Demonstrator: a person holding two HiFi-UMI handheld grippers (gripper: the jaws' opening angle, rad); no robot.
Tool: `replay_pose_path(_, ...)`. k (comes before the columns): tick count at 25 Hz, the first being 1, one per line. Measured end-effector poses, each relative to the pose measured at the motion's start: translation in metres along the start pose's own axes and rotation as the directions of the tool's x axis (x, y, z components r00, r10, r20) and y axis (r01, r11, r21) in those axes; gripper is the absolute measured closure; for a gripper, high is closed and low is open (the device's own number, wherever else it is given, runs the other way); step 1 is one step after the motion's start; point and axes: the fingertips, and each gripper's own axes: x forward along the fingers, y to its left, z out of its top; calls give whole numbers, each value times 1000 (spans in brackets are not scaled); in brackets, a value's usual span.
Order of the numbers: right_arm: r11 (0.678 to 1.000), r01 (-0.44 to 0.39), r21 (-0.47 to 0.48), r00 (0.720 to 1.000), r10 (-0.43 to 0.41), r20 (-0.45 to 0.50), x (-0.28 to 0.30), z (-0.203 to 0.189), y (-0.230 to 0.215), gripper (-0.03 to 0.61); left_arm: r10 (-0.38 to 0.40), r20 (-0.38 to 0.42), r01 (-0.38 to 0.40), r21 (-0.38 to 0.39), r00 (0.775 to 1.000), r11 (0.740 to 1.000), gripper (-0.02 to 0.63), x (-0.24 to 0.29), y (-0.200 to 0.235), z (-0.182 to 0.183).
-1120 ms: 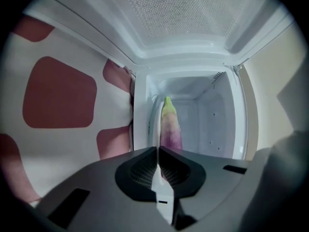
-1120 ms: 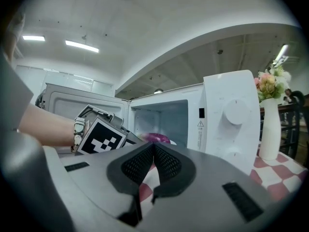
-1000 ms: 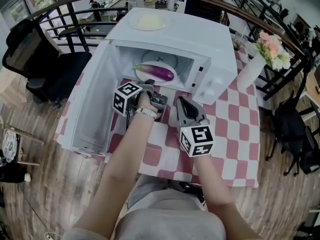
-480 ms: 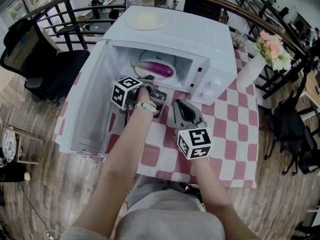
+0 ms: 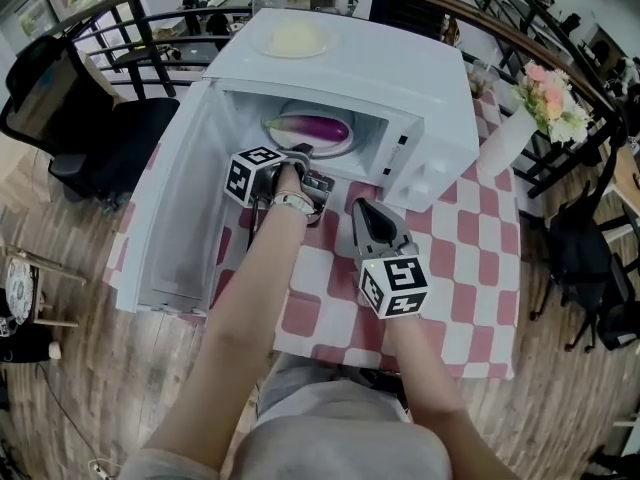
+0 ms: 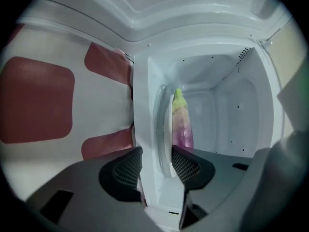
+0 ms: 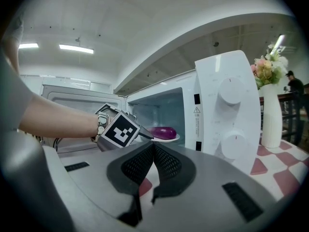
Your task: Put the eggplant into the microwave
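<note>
A purple eggplant (image 5: 318,128) lies on a white plate (image 5: 289,122) inside the open white microwave (image 5: 400,78). My left gripper (image 5: 300,154) is at the mouth of the oven, and its jaws are opening. In the left gripper view the plate's rim (image 6: 164,129) stands between the parted pads of the left gripper (image 6: 155,166), with the eggplant (image 6: 182,124) just beyond. My right gripper (image 5: 362,208) hovers over the checked cloth in front of the oven. The right gripper (image 7: 153,151) is shut with nothing in it, and its view shows the eggplant (image 7: 163,132) in the cavity.
The microwave door (image 5: 175,218) hangs open to the left. A second plate (image 5: 295,40) rests on the oven's top. A white vase of flowers (image 5: 505,138) stands at the right on the red-and-white cloth (image 5: 460,258). A black chair (image 5: 90,138) and railings ring the table.
The plate with the eggplant has slid deeper into the microwave. My left gripper followed it forward and its jaws have parted off the rim. The right gripper has stayed put.
</note>
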Motion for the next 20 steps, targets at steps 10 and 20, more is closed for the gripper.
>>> replay_pose_path(10,1000,0,31,1000,0,12,1,3,3,554,5,-39,-4,30,999,1000,370,-4,-7,-6)
replay_pose_path(20,998,24,54,1000,-25,15,-24,28,6,554,-25,-42,27,51,999,998,477,-37,-25,-26)
